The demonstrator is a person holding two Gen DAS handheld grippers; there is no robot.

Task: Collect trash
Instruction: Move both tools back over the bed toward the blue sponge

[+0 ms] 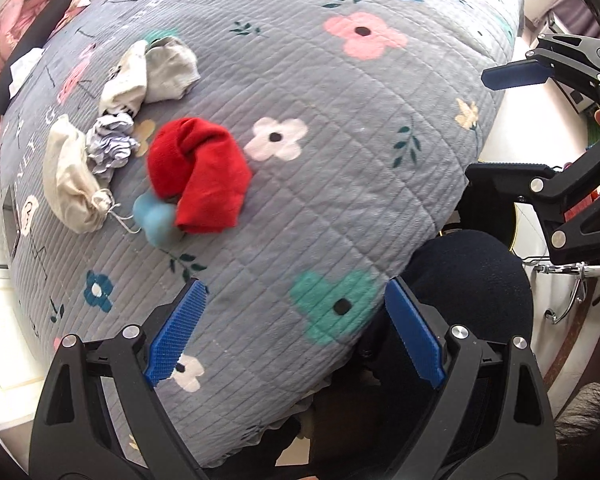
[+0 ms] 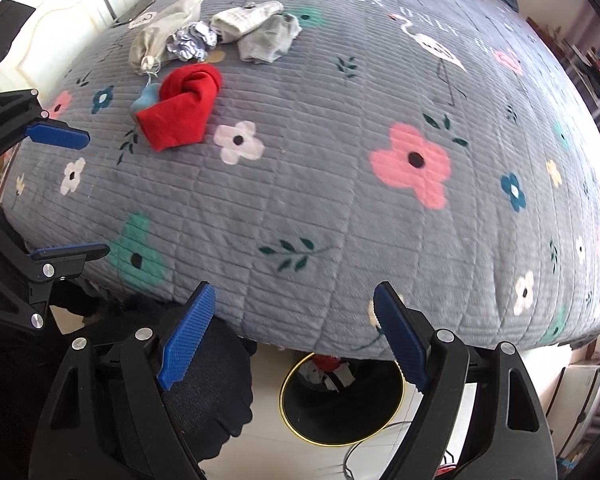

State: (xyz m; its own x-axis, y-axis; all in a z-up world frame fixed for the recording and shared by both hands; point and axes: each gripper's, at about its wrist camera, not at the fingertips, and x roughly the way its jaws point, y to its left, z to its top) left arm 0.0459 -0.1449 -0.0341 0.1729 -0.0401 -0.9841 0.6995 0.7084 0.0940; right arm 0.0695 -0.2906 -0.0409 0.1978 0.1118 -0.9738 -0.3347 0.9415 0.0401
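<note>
both tongs hang empty with jaws spread wide: the left gripper (image 1: 294, 332) over the near edge of the grey flowered quilt (image 1: 340, 168), the right gripper (image 2: 292, 336) over the same edge, with the black gold-rimmed bin (image 2: 340, 412) on the floor at its 6 o'clock, partly tucked under the bed. each shows in the other's view, the right gripper (image 1: 512, 120) at 3 o'clock, the left gripper (image 2: 68, 192) at 9 o'clock, nothing between the blue pads.

the trash lies well apart from both, in a heap at about 10 o'clock of the left view and 11 o'clock of the right. the likeliest target is the crumpled paper wad (image 1: 112, 146), wedged between the cream drawstring pouch (image 1: 72, 176) and the striped white sock (image 1: 126, 80).

to do this step well, i judge one tong should come straight down on the wad, pads on either side of its bulk, clear of the pouch cord and sock edge, close firmly, then carry it to the bin.

count: one paper wad, one pouch, one striped sock, one grey sock (image 1: 172, 72), one red cloth (image 1: 204, 176), one light blue soft thing (image 1: 156, 220) half under it, one bin, already holding some scraps.
</note>
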